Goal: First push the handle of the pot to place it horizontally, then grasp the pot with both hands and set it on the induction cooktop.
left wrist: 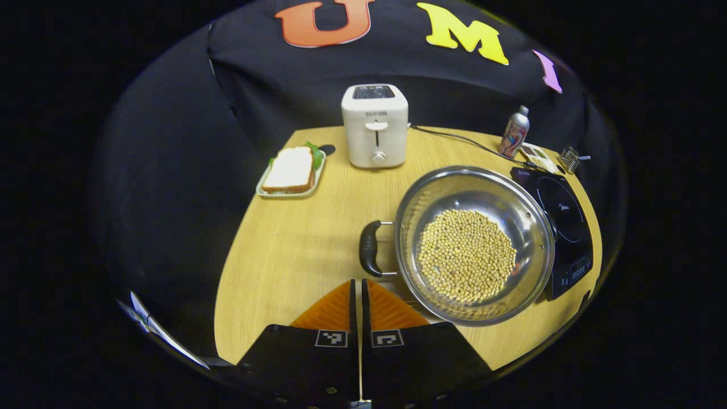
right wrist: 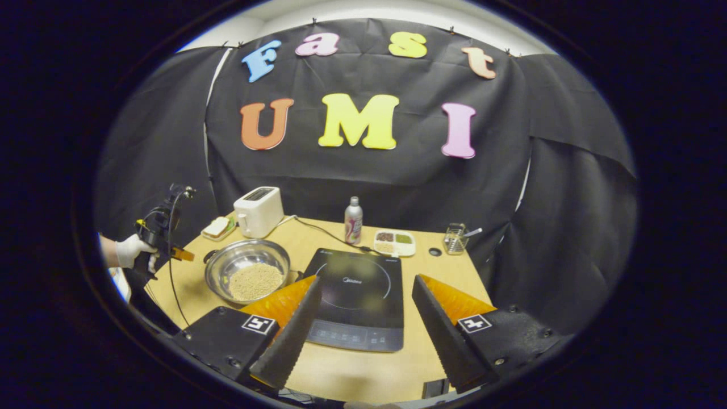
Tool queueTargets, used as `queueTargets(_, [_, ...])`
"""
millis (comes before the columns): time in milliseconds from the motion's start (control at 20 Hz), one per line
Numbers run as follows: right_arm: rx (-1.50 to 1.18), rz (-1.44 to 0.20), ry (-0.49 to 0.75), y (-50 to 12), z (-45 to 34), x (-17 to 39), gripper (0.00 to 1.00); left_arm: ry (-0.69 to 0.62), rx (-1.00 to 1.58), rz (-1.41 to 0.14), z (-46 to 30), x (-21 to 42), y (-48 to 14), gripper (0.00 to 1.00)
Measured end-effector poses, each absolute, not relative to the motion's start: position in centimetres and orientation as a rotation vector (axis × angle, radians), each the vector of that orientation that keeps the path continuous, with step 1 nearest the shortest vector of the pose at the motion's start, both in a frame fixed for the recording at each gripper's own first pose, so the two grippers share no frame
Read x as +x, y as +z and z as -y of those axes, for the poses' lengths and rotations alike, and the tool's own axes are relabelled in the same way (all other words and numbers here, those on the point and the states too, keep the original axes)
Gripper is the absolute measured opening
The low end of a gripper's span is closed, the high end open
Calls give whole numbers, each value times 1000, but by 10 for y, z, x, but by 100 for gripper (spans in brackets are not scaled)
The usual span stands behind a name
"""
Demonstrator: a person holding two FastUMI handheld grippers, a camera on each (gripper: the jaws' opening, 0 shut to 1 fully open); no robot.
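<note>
Steel pot (left wrist: 474, 244): lower right of centre in the left gripper view, standing on the tabletop (left wrist: 295, 250), with a heap of pale beans (left wrist: 467, 254) in its bowl.
Pot handle (left wrist: 369, 248): dark, on the pot's left side, just above and slightly right of the left tongs' tips.
Left tongs (left wrist: 359, 284): bottom centre of the left gripper view, fingers pressed together with only a thin slit between them, gripping nothing; tips close below the handle, whether they touch it cannot be told.
Induction cooktop (left wrist: 562, 227): black, right of the pot, its near edge tucked under the pot's rim.
Right tongs (right wrist: 366, 284): bottom of the right gripper view, spread wide and empty, the cooktop seen between the fingers; the pot lies to their left.
Gloved hand (right wrist: 132, 250): left edge of the right gripper view, holding the other gripper.
Toaster (left wrist: 375, 126): white, above the pot, top centre.
Sandwich plate (left wrist: 291, 173): left of the toaster.
Bottle (left wrist: 514, 132): upper right.
</note>
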State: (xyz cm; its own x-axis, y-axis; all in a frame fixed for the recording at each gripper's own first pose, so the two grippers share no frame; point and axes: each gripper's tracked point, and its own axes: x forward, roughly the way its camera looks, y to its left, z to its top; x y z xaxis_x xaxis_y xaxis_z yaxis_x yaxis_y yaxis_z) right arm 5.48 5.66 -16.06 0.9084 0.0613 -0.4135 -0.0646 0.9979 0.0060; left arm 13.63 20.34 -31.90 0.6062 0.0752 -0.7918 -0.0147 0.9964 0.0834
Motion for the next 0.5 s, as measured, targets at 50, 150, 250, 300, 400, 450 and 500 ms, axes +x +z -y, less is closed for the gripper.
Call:
queueTargets(50, [1, -444, 88, -167, -65, 62, 100, 40, 59, -905, -198, 133, -315, 3])
queueTargets(150, [34, -484, 135, -181, -83, 77, 100, 17, 40, -886, -190, 128, -308, 68])
queueTargets(250, [60, -522, 187, -194, -106, 91, 97, 27, 51, -869, -189, 134, -303, 98])
queueTargets(300, [61, -542, 203, -201, -115, 100, 100, 37, 60, -854, -189, 138, -301, 96])
queueTargets(400, [70, -592, 231, -219, -131, 118, 97, 43, 66, -834, -187, 147, -301, 97])
queueTargets(450, [83, -624, 242, -230, -141, 127, 100, 43, 71, -832, -186, 151, -300, 97])
queueTargets(500, [98, -649, 259, -239, -152, 137, 98, 42, 78, -825, -186, 158, -300, 97])
